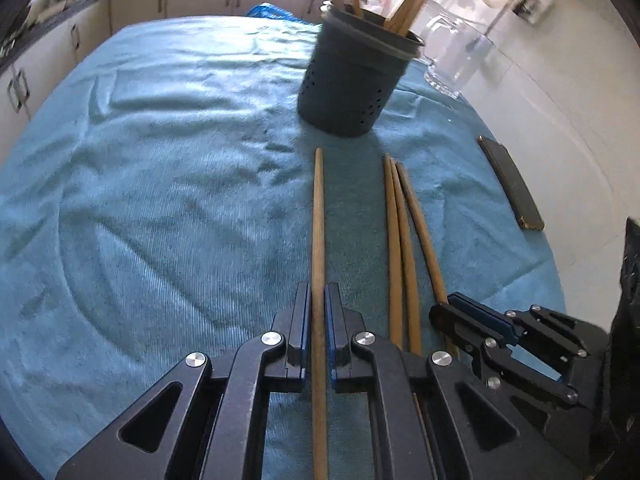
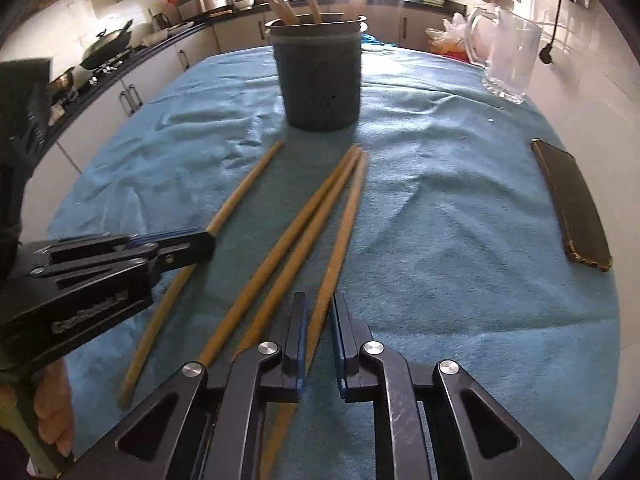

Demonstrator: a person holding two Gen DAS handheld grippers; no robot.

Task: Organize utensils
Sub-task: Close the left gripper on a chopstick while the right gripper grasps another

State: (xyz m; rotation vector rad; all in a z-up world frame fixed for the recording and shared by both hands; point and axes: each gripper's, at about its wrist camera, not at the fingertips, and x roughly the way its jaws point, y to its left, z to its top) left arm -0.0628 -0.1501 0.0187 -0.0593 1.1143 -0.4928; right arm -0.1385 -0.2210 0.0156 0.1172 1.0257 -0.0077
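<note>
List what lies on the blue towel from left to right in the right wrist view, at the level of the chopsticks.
Left gripper shut on a lone chopstick → pair of chopsticks lying together → chopstick in the right gripper → bare towel → phone.

Black left gripper (image 1: 318, 300) and right gripper (image 2: 318, 312) — blue pads, silver screws, triangular cut-outs

Four chopsticks (image 2: 280, 236) lie before the holder (image 2: 320, 76) on the towel (image 2: 460, 220).
</note>
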